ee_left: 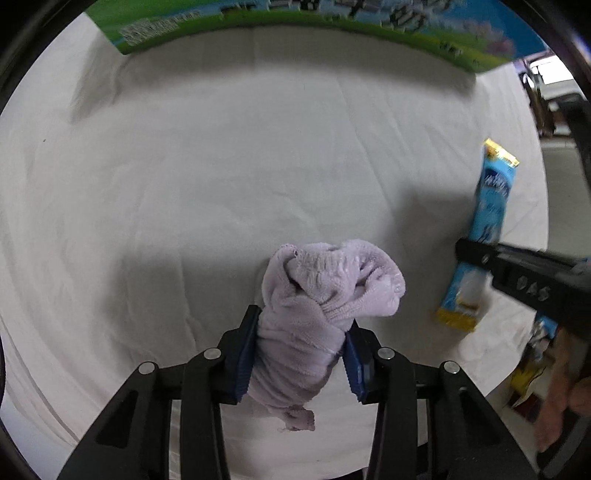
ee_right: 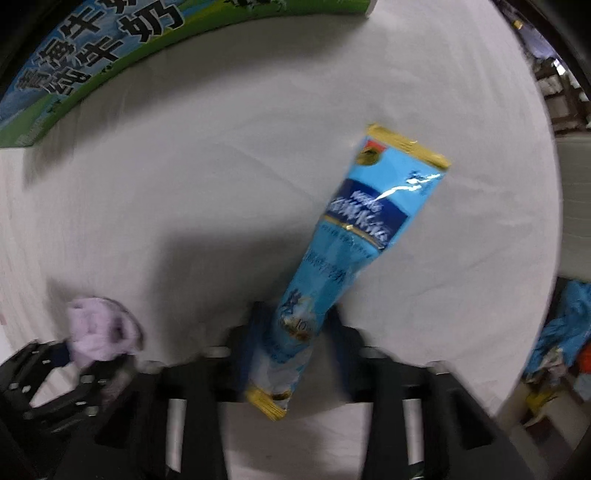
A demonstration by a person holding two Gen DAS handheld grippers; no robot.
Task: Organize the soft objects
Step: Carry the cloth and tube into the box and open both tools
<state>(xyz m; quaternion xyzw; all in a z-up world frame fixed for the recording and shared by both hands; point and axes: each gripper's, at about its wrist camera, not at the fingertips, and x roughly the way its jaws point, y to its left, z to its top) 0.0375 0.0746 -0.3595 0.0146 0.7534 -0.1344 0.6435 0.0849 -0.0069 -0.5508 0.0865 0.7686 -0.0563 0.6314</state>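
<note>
My left gripper (ee_left: 301, 325) is shut on a rolled lilac towel (ee_left: 325, 295) and holds it just above the white cloth. The towel also shows in the right wrist view (ee_right: 101, 332), at the lower left, in the left gripper (ee_right: 70, 354). My right gripper (ee_right: 295, 317) is shut on the lower part of a long blue and gold snack packet (ee_right: 354, 236). The packet points up and to the right. In the left wrist view the packet (ee_left: 487, 206) is at the right, with the right gripper (ee_left: 465, 251) clamped across it.
A white cloth (ee_left: 221, 166) covers the table. A green and blue printed milk carton box (ee_left: 295, 22) stands along the far edge; it shows at the top left in the right wrist view (ee_right: 92, 48). Past the table's right edge are blue and orange items on the floor (ee_right: 565, 332).
</note>
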